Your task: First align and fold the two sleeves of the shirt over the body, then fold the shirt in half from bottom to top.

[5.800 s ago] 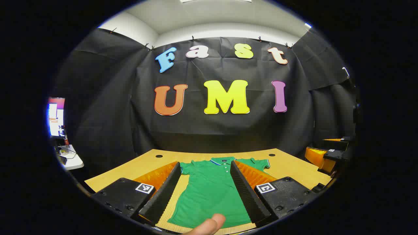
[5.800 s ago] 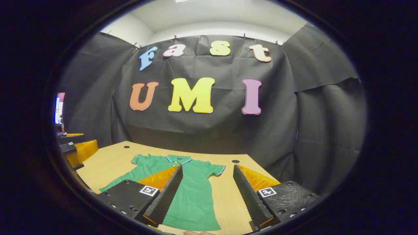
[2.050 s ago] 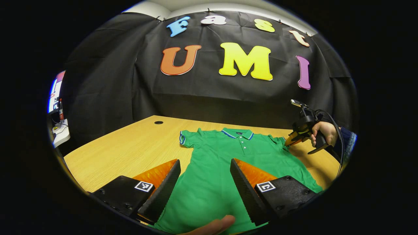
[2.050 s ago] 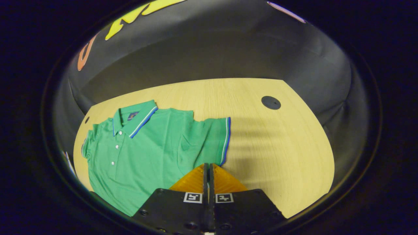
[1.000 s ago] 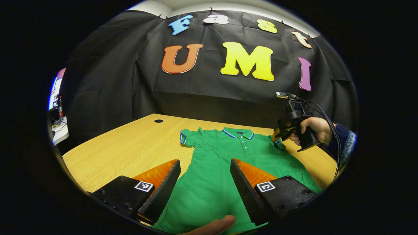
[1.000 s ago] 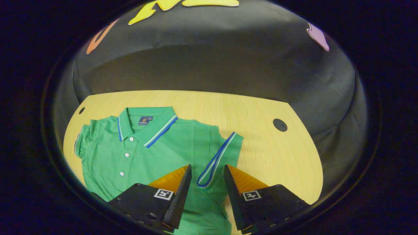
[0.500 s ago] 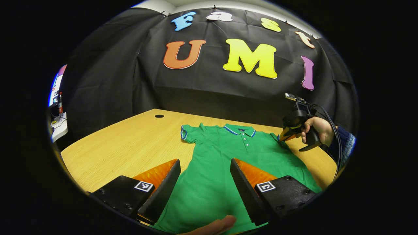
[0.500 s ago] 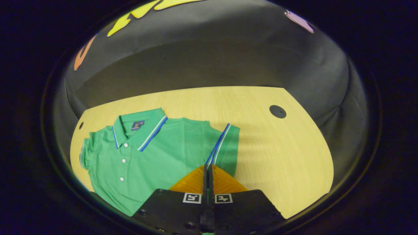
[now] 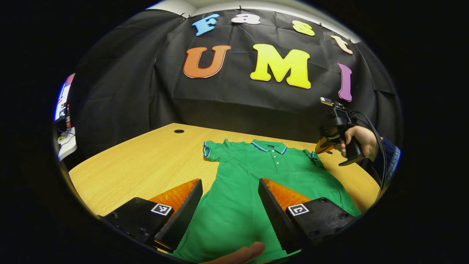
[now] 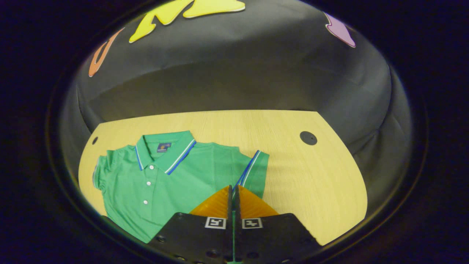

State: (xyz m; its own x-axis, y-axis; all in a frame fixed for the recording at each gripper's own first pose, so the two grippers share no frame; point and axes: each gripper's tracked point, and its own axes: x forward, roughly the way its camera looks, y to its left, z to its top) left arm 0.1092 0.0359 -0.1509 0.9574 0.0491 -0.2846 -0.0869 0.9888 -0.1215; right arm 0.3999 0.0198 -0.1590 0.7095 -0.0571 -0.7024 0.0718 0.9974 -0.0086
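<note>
On the counter [image 9: 146, 161] lies the green shirt [image 9: 256, 183], flat and face up, with its collar at the far side. The left tongs [image 9: 230, 205] hang wide open over the near part of the shirt and hold nothing. A fingertip [image 9: 242, 253] shows at the near edge, over the hem. That is the same as half a second ago.

Far off on the right, a hand [image 9: 361, 141] holds the right tongs [image 9: 322, 146] just beside the right sleeve [image 9: 315, 157]. They are a little higher than they were half a second ago.

From the right gripper view, the right tongs [image 10: 233, 196] are closed tight, and the striped edge of the right sleeve [image 10: 253, 172] runs in between the two fingers, so they pinch it. A second ago these tongs were open around the sleeve. Now the sleeve is lifted and partly turned up, and the collar [image 10: 165, 150] sits lower in this view than before.
</note>
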